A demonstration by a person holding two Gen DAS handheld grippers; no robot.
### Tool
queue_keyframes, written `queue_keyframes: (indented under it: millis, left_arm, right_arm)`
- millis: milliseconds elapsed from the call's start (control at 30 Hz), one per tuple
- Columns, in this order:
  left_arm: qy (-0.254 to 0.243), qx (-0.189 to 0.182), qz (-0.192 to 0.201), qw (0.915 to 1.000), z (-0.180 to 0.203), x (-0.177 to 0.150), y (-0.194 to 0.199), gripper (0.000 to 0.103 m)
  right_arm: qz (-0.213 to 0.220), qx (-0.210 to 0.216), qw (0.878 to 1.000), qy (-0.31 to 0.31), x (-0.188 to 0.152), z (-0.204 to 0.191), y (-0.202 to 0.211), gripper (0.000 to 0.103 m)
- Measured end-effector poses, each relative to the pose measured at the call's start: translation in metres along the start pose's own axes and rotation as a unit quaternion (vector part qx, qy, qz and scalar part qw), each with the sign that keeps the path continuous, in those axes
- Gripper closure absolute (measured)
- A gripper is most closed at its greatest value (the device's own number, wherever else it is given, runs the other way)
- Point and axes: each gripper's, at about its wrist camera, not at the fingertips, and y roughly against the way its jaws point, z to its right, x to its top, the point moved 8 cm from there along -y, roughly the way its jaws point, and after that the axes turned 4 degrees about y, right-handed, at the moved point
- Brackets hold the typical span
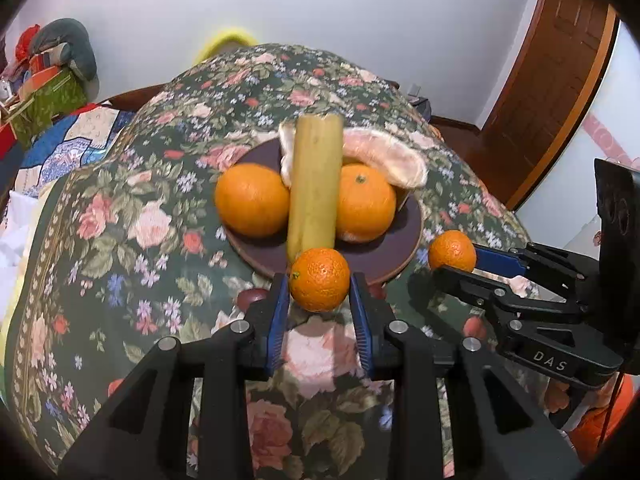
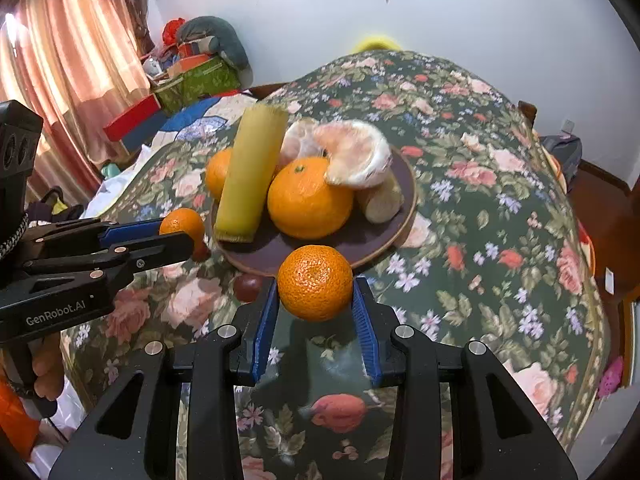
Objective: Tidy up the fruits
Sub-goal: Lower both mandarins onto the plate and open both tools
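Left wrist view
Left tool (image 1: 320, 300): its blue pads are clamped on a small mandarin (image 1: 319, 279), one pad on each side of the fruit.
Small mandarin: held just in front of the near rim of the plate (image 1: 384, 256), above the floral cloth (image 1: 120, 208).
Plate: dark and round, carrying two larger oranges (image 1: 252, 199), a pale yellow-green stalk piece (image 1: 316, 178) lying between them, and peeled pomelo segments (image 1: 384, 156) at the back.
Right tool (image 1: 456, 264): comes in from the right and grips a second mandarin (image 1: 452, 250) beside the plate's right edge.

Right wrist view
Right tool (image 2: 316, 300): pads pressed against both sides of the second mandarin (image 2: 315, 282), which sits at the plate's (image 2: 400, 224) near rim.
Left tool (image 2: 180, 236): reaches in from the left, closed on the small mandarin (image 2: 182, 222) just beside the plate's left edge.
Plate contents: stalk piece (image 2: 252, 176) propped at the left, a large orange (image 2: 310, 198) in the middle, another partly hidden behind the stalk, and pomelo segments (image 2: 356, 152) resting on top.
Small dark red fruit (image 2: 248, 286): lies on the cloth (image 2: 500, 200) near the plate's front edge.
Bench: fully covered by the cloth.
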Motion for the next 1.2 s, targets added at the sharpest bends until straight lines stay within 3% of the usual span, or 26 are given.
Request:
queue_keyframes:
  millis: [400, 1200]
  left_arm:
    - [-0.027, -0.017, -0.011, 0.9994, 0.03, 0.015, -0.024, 0.072]
    - [-0.022, -0.022, -0.021, 0.9993, 0.027, 0.016, -0.039, 0.072]
  right_arm:
    - [0.007, -0.013, 1.0, -0.008, 0.019, 0.024, -0.006, 0.069]
    - [-0.021, 0.002, 1.0, -0.013, 0.022, 0.033, -0.035, 0.066]
